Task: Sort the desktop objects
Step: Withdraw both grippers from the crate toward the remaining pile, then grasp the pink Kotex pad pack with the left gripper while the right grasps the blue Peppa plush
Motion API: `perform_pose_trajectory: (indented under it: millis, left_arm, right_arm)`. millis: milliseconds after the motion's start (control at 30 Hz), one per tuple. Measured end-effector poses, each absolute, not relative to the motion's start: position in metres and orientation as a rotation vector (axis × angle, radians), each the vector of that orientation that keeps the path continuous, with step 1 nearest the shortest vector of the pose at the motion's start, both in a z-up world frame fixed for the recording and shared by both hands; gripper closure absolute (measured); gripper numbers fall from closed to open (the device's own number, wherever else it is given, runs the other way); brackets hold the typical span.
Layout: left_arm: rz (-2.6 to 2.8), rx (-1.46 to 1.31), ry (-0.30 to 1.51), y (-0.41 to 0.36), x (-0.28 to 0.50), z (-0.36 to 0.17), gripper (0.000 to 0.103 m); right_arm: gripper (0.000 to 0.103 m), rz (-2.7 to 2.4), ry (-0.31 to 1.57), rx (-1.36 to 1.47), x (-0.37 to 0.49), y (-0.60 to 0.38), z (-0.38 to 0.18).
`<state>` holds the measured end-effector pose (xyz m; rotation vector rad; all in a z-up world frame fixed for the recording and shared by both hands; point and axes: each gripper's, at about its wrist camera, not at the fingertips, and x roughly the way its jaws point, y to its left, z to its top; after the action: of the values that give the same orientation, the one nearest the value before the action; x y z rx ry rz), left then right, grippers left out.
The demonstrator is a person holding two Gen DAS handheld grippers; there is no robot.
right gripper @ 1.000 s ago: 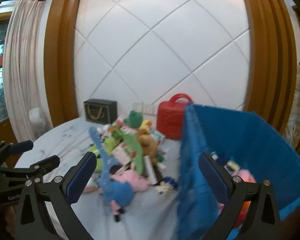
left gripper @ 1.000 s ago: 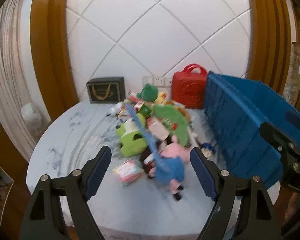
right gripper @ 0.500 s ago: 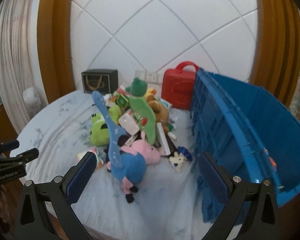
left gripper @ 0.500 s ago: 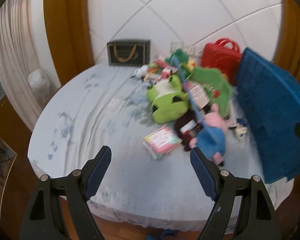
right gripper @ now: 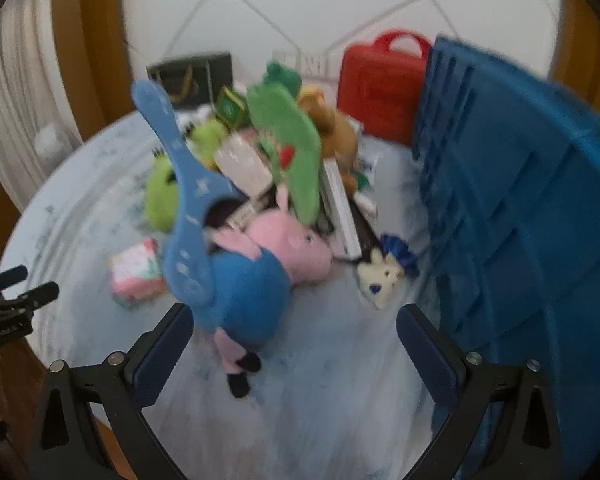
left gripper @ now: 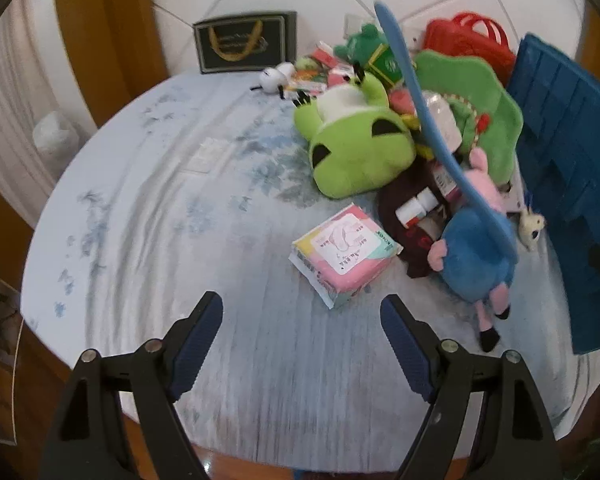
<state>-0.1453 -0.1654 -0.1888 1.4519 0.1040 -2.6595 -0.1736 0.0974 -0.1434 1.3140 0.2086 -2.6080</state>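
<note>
A heap of toys and packets lies on the round marble table [left gripper: 160, 240]. A pink pig plush in a blue dress [left gripper: 474, 256] [right gripper: 256, 276] lies at the near edge of the heap, with a long blue shoehorn [left gripper: 420, 92] [right gripper: 180, 184] leaning over it. A pink tissue pack [left gripper: 344, 252] [right gripper: 134, 274] lies just ahead of my open, empty left gripper [left gripper: 302, 336]. My right gripper [right gripper: 294, 346] is open and empty, close above the pig's feet. A lime green frog plush [left gripper: 352, 144] and a small white-and-blue toy [right gripper: 382, 276] are also there.
A big blue plastic crate [left gripper: 572, 152] [right gripper: 520, 216] stands at the right of the heap. A red case [right gripper: 380, 80] and a dark gift bag [left gripper: 244, 40] stand by the tiled wall. The table's front edge is right under both grippers.
Both grippers have tilted down and moved closer to the table and the heap. The tissue pack and the pig plush now sit nearer the fingers. Nothing has been grasped.
</note>
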Motion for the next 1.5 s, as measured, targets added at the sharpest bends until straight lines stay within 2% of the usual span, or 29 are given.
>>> perform_pose_trajectory:
  millis: [333, 667, 1033, 1267, 1333, 1500]
  left_arm:
    - [-2.735, 1.668, -0.024, -0.165, -0.208, -0.241, 0.022]
    - [-2.837, 1.860, -0.223, -0.149, -0.245, -0.284, 0.022]
    - [-2.854, 1.877, -0.130, -0.144, -0.268, -0.289, 0.022]
    - [-2.820, 1.889, -0.096, -0.145, -0.267, -0.294, 0.022]
    - [-2.791, 1.869, -0.191, -0.143, -0.258, -0.295, 0.034]
    - [-2.757, 1.896, -0.219, -0.157, -0.240, -0.295, 0.034]
  right_arm:
    - [0.000, -2.637, 0.158, 1.514, -0.193, 0.090, -0.184]
    - [0.000, -2.663, -0.052, 1.653, -0.196, 0.061, -0.221]
    - [0.000, -2.643, -0.253, 1.652, -0.230, 0.033, -0.247]
    - [0.000, -2.637, -0.228, 1.672, -0.242, 0.039, -0.264]
    - [0.000, -2.625, -0.184, 1.702, -0.235, 0.044, -0.263]
    - [0.001, -2.618, -0.185, 1.742, -0.203, 0.077, -0.249]
